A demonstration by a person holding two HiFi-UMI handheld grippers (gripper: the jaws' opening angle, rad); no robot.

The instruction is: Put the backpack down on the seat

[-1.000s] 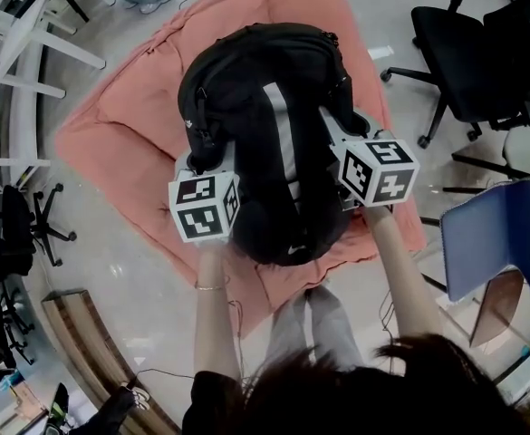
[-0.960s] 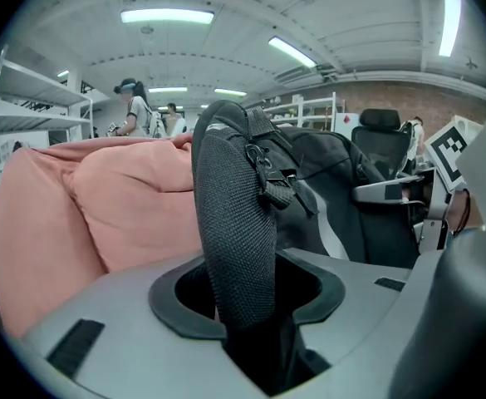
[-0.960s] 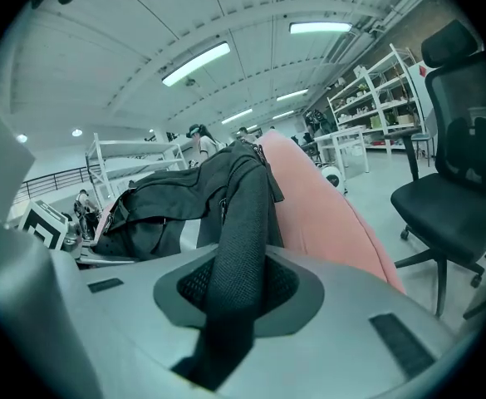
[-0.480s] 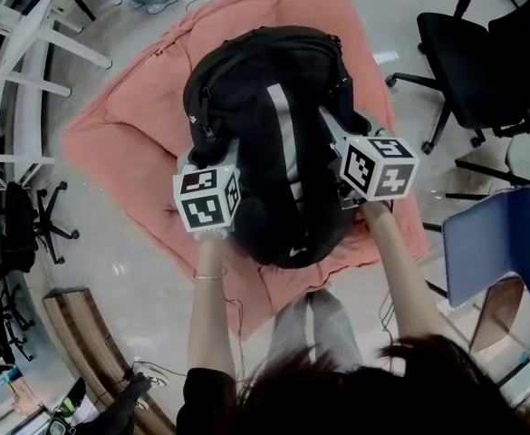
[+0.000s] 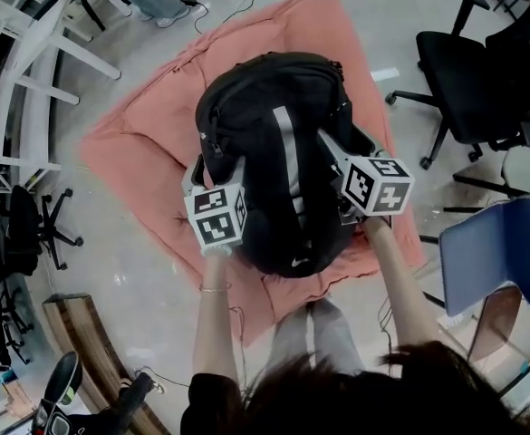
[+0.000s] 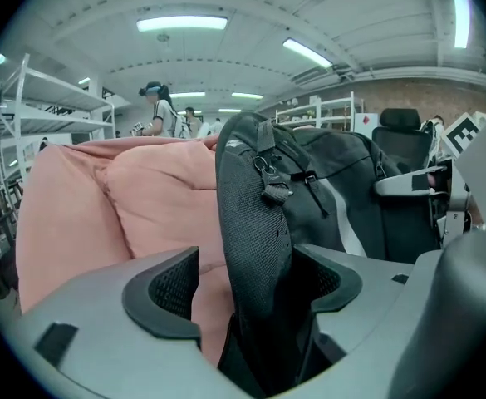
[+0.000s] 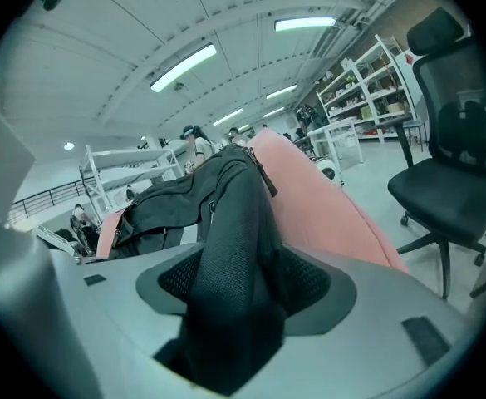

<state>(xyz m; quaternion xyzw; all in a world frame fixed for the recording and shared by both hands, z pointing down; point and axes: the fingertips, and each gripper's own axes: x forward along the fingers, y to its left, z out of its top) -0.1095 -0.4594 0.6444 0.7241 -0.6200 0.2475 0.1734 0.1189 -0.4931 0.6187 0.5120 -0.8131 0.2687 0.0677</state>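
This is a large lab or workshop hall, with white metal shelving racks (image 5: 29, 71), ceiling strip lights (image 6: 182, 23), black office chairs (image 5: 468, 62) and a polished floor (image 5: 138, 270).

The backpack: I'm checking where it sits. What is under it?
The backpack lies on the pink seat cushion, which shows around most of it. The cushion's middle is covered, so anything there cannot be seen.

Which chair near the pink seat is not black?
The blue chair at the head view's right edge; the swivel chair beyond it and the small chair at the left are black.
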